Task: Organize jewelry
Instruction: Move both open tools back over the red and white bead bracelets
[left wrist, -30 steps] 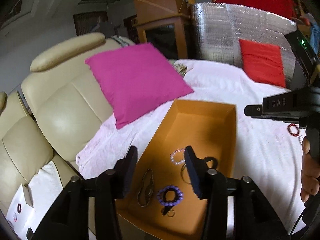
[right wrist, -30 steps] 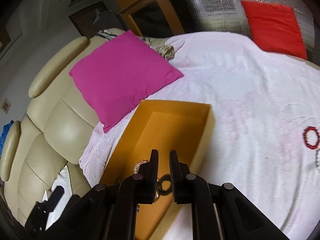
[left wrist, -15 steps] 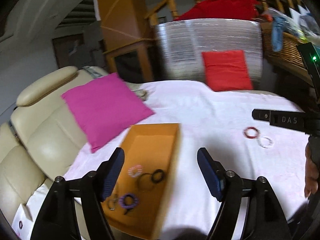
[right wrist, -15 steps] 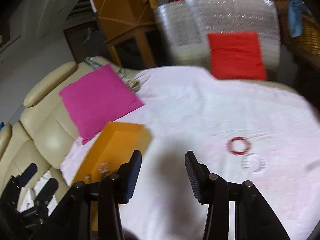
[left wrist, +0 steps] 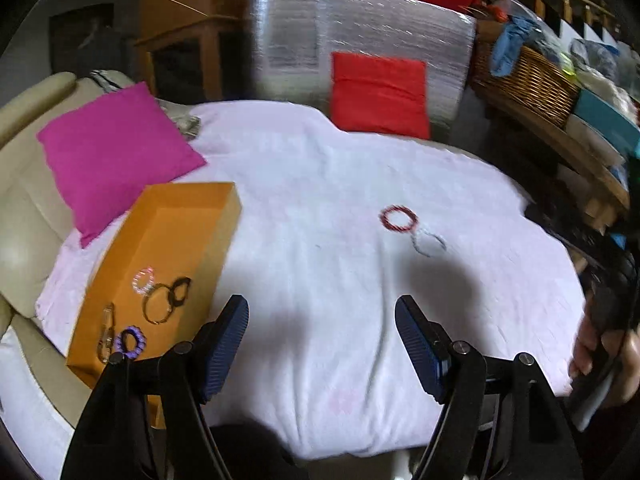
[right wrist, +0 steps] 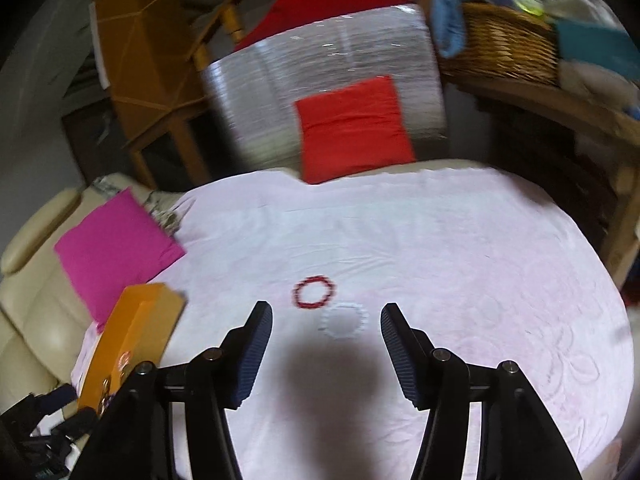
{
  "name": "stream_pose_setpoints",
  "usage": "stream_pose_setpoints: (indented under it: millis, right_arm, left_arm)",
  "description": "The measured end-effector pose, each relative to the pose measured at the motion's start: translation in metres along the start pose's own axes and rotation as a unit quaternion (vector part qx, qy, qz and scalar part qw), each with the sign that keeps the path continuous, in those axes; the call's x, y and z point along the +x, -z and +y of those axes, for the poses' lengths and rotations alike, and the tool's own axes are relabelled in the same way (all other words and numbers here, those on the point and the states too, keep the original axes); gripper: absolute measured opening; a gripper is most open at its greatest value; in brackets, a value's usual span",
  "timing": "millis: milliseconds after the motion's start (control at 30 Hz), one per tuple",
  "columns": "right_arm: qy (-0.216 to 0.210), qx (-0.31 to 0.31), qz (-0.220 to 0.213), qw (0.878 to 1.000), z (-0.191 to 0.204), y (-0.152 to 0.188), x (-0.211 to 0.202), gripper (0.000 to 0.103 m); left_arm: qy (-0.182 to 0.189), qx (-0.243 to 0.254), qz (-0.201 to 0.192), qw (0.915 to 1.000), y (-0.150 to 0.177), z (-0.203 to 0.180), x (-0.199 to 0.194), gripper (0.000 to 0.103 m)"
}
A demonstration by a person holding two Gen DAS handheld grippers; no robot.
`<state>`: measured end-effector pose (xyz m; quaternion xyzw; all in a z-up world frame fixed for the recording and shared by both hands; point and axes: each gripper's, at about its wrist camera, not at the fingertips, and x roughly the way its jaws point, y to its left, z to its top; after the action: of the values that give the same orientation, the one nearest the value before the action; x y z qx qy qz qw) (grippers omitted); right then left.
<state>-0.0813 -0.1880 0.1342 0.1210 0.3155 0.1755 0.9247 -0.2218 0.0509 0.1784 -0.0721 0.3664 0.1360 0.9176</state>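
An orange box (left wrist: 192, 216) lies at the left on the pale pink cloth (left wrist: 320, 184); it holds several bracelets, among them a purple beaded one (left wrist: 130, 340) and a black one (left wrist: 180, 291). A red beaded bracelet (left wrist: 398, 218) and a white one (left wrist: 429, 242) lie loose on the cloth. My left gripper (left wrist: 322, 334) is open and empty above the cloth, right of the box. My right gripper (right wrist: 326, 336) is open and empty, just short of the red bracelet (right wrist: 314, 291) and white bracelet (right wrist: 344, 319). The box (right wrist: 136, 320) is to its left.
A magenta cushion (left wrist: 112, 152) rests against the cream sofa (left wrist: 24, 208) behind the box. A red cushion (left wrist: 380, 94) leans on a silver foil panel (left wrist: 360, 32) at the back. A wicker basket (left wrist: 528, 76) stands at the right.
Both grippers have swung right, away from the box, and both have opened wider. The right gripper, shut one second ago, now faces the red and white bracelets.
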Motion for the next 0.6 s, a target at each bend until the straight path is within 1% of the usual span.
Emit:
stream_pose_setpoints:
  millis: [33, 67, 100, 167, 267, 333, 400, 433, 500, 600]
  right_arm:
    - [0.002, 0.014, -0.004, 1.000, -0.010, 0.001, 0.002, 0.061]
    - [0.004, 0.027, -0.007, 1.000, -0.020, 0.001, 0.004, 0.061]
    - [0.004, 0.039, -0.009, 0.999, -0.028, 0.002, 0.007, 0.061]
    - [0.000, 0.063, -0.013, 0.998, -0.046, 0.003, 0.013, 0.061]
    - [-0.008, 0.096, -0.017, 0.995, -0.073, 0.011, 0.025, 0.061]
    - [-0.010, 0.113, -0.007, 0.994, -0.084, 0.017, 0.036, 0.061]
    - [-0.007, 0.134, 0.022, 0.991, -0.099, 0.020, 0.049, 0.061]
    - [-0.011, 0.143, 0.029, 0.989, -0.104, 0.019, 0.052, 0.061]
    - [-0.009, 0.149, 0.030, 0.988, -0.114, 0.017, 0.054, 0.061]
    - [0.002, 0.150, 0.037, 0.988, -0.120, 0.016, 0.057, 0.061]
  left_arm:
    - [-0.013, -0.003, -0.006, 0.9999, 0.000, 0.001, -0.001, 0.079]
    - [-0.028, -0.005, -0.012, 0.9995, -0.004, 0.001, 0.001, 0.085]
    - [-0.043, -0.004, -0.021, 0.9989, -0.006, 0.001, 0.002, 0.087]
    - [-0.057, -0.001, -0.038, 0.9977, -0.013, 0.003, 0.006, 0.087]
    - [-0.062, 0.009, -0.045, 0.9970, -0.021, 0.001, 0.023, 0.087]
    - [-0.072, 0.018, -0.045, 0.9962, -0.022, -0.003, 0.036, 0.087]
    - [-0.073, 0.029, -0.033, 0.9963, -0.022, -0.009, 0.053, 0.087]
    - [-0.075, 0.035, -0.018, 0.9964, -0.021, -0.014, 0.067, 0.087]
    - [-0.079, 0.044, 0.006, 0.9959, -0.019, -0.022, 0.087, 0.087]
    - [-0.084, 0.059, 0.030, 0.9943, -0.015, -0.036, 0.112, 0.087]
